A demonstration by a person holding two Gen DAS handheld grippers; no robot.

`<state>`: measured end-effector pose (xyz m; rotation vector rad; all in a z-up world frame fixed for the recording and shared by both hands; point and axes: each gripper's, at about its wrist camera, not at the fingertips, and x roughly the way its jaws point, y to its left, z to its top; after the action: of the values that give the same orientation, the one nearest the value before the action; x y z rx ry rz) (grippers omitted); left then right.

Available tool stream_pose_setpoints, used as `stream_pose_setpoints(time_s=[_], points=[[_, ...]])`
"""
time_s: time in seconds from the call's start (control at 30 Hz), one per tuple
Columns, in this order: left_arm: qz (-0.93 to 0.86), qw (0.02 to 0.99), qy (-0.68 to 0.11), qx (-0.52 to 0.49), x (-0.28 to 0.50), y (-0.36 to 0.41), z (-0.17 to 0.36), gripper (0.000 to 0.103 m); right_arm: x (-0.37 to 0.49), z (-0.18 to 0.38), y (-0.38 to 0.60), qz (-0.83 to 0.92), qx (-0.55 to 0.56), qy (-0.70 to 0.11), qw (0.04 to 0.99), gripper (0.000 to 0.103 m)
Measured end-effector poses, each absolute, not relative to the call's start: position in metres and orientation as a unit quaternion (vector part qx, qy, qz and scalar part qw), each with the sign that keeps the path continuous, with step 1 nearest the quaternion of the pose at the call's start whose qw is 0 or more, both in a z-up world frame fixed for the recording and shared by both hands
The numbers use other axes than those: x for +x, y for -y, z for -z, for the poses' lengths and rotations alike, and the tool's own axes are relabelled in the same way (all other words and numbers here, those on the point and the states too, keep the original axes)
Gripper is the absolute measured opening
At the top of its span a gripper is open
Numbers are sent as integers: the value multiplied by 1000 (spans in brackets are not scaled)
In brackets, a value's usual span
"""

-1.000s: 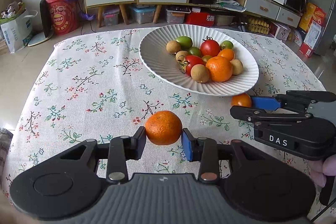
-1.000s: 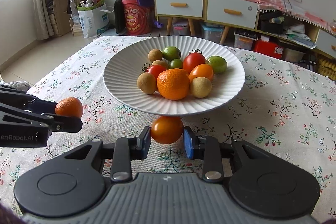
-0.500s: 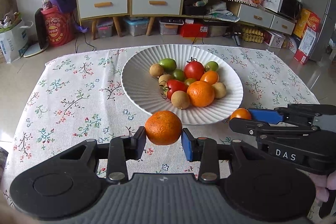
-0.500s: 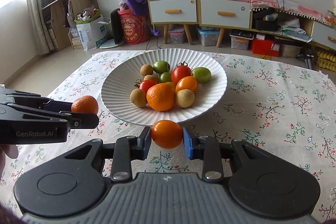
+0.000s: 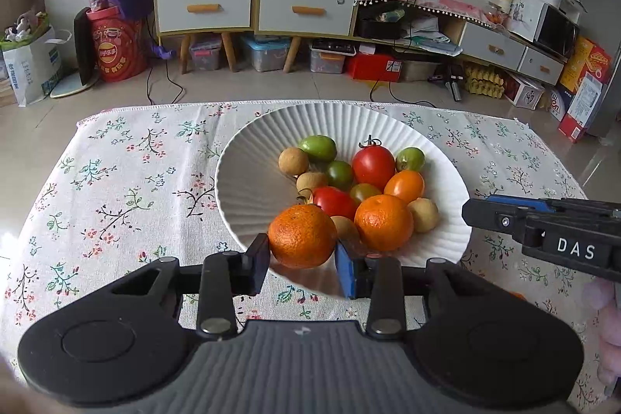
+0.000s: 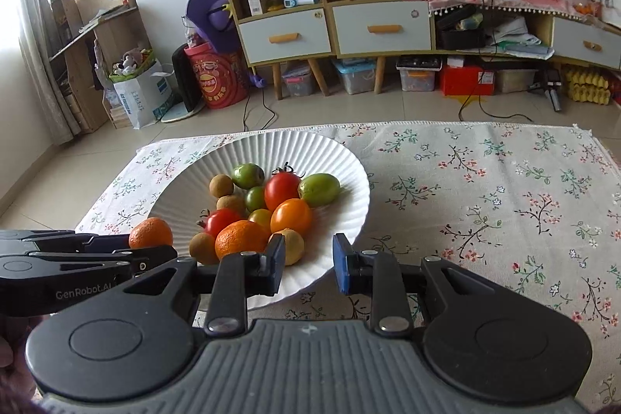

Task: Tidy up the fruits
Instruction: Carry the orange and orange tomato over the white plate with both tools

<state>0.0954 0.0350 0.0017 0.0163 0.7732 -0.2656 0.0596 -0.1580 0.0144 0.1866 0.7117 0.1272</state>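
Observation:
A white ribbed plate (image 5: pixel 248 181) on the flowered tablecloth holds a pile of fruit: red tomatoes, green fruits, brown longans, an orange tomato (image 6: pixel 291 217) and a mandarin (image 5: pixel 383 222). My left gripper (image 5: pixel 302 263) is shut on a second mandarin (image 5: pixel 302 236) and holds it over the plate's near rim; it also shows in the right wrist view (image 6: pixel 150 232). My right gripper (image 6: pixel 308 260) is open and empty, just above the plate's near right rim (image 6: pixel 349 220). Its fingers (image 5: pixel 504 216) show at the right of the left wrist view.
The flowered tablecloth (image 6: pixel 485 200) covers the table to the right of the plate and to its left (image 5: pixel 128 181). Beyond the table's far edge are the floor, cabinets (image 5: pixel 256 6) and storage boxes.
Both grippers rose and moved forward over the plate. My right gripper opened and no longer holds the small orange tomato. My left gripper carried its mandarin to the plate's rim.

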Motion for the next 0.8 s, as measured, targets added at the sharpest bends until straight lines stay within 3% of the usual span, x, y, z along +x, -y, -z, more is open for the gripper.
stream_pose_setpoints(time_s=[0.1, 0.17, 0.37, 0.8], points=[[144, 917, -370, 24, 87, -30, -5, 28, 50, -16, 164, -81, 95, -361, 924, 34], [153, 917, -368, 31, 81, -28, -7, 28, 42, -16, 165, -84, 78, -362, 925, 48], [180, 913, -365, 36, 60, -26, -9, 28, 24, -10, 180, -76, 46, -373, 924, 63], [241, 887, -389, 57, 28, -10, 10, 28, -21, 19, 203, -97, -5, -410, 907, 65]])
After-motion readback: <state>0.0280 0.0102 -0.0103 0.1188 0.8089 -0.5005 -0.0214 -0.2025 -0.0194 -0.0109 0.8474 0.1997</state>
